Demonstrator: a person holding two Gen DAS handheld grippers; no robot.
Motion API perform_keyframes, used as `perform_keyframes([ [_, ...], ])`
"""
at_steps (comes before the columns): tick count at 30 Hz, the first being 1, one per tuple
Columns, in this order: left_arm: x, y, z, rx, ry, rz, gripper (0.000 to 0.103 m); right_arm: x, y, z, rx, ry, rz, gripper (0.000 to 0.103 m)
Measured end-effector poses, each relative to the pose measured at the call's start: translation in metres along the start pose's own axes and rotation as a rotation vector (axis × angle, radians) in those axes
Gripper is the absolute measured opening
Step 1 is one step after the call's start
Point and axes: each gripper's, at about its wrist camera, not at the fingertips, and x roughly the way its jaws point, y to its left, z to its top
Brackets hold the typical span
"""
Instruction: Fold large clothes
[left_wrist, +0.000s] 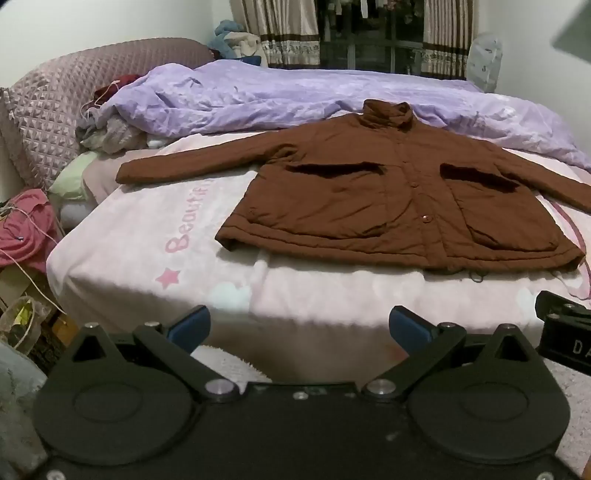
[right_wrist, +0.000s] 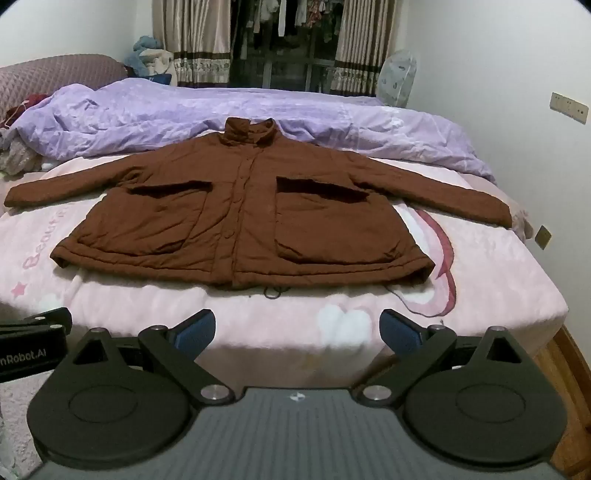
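The brown jacket (right_wrist: 243, 214) lies flat, buttoned, sleeves spread, near the bed's (right_wrist: 332, 332) front edge. The left gripper (left_wrist: 299, 325) and right gripper (right_wrist: 297, 326) hover short of it, jaws wide and empty. Its padded hem may slip from a shallow pinch, dragging the jacket crooked.

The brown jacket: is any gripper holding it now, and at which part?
Nothing is held. The left gripper and right gripper are open, short of the brown jacket.
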Motion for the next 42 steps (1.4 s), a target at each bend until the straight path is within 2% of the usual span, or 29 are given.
perform_keyframes([
  [42, 0.0031, 0.0007, -0.0028, -0.002, 0.008, 0.005, 0.103, 0.0007, -0.0003, -0.0027, 0.005, 0.012, 0.011, 0.103],
])
